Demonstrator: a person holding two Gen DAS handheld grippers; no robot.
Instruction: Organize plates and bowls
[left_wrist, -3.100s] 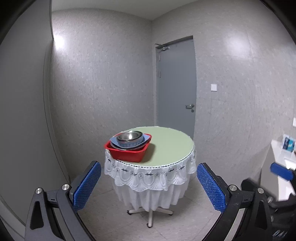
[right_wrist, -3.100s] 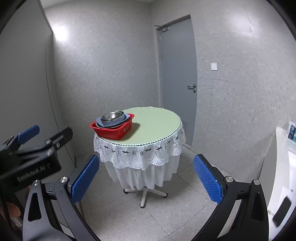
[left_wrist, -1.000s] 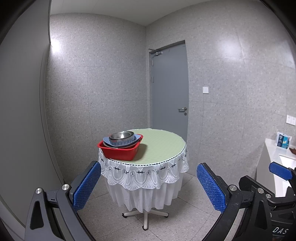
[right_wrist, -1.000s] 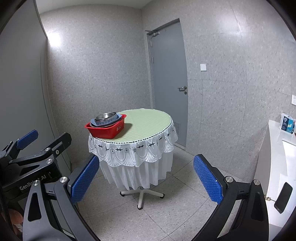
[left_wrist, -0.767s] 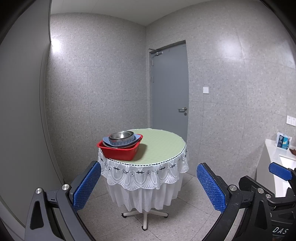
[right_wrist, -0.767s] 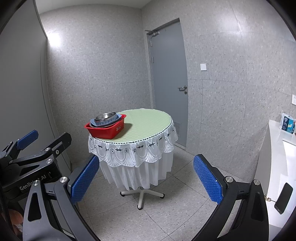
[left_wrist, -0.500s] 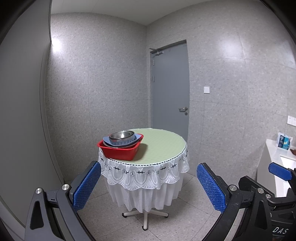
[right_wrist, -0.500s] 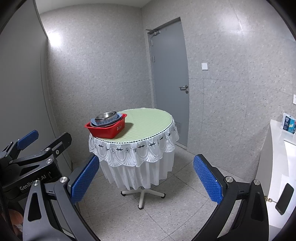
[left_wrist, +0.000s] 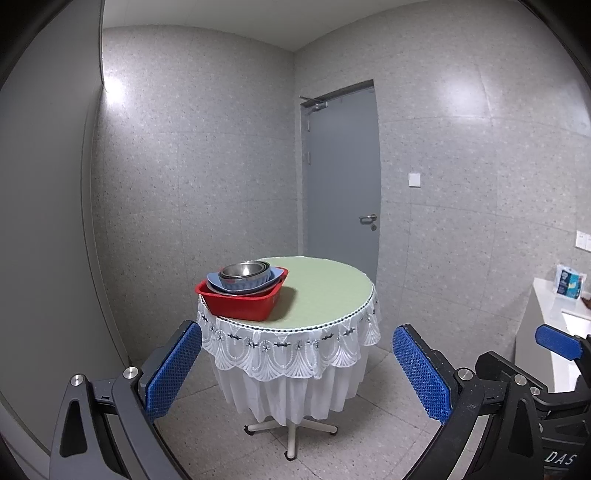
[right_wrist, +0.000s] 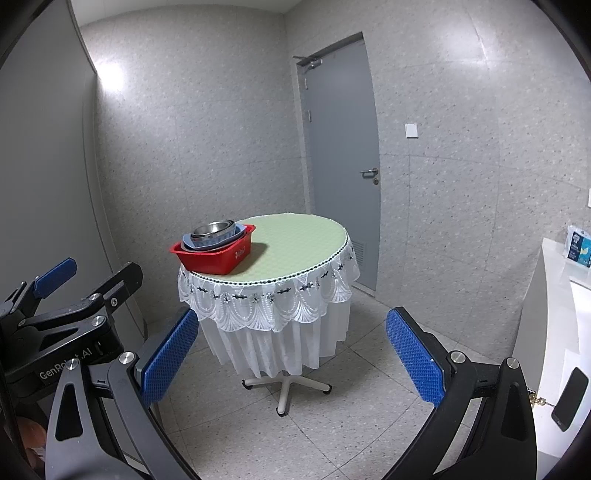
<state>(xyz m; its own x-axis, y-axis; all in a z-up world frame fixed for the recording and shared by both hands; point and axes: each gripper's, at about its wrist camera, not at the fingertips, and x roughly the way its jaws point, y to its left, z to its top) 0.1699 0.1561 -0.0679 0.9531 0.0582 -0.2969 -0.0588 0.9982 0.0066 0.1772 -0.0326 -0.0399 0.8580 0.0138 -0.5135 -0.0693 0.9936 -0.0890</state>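
A red plastic basin (left_wrist: 242, 302) stands on the left part of a round table (left_wrist: 325, 291) with a green top and white lace cloth. In the basin lie a blue dish (left_wrist: 247, 283) and stacked steel bowls (left_wrist: 243, 268). The basin (right_wrist: 216, 254), blue dish (right_wrist: 214, 240) and steel bowls (right_wrist: 214, 229) also show in the right wrist view. My left gripper (left_wrist: 297, 373) is open and empty, well short of the table. My right gripper (right_wrist: 291, 360) is open and empty, also far from the table.
A grey door (left_wrist: 341, 188) is behind the table. A white counter (right_wrist: 554, 325) at the right holds a tissue pack (right_wrist: 578, 251) and a phone (right_wrist: 569, 398). A grey wall panel (left_wrist: 44, 240) is at the left. Tiled floor (right_wrist: 295, 435) surrounds the table's pedestal.
Since three seconds ago both views rose and drew back a little from the table. In the last second almost nothing moved; both grippers stayed open.
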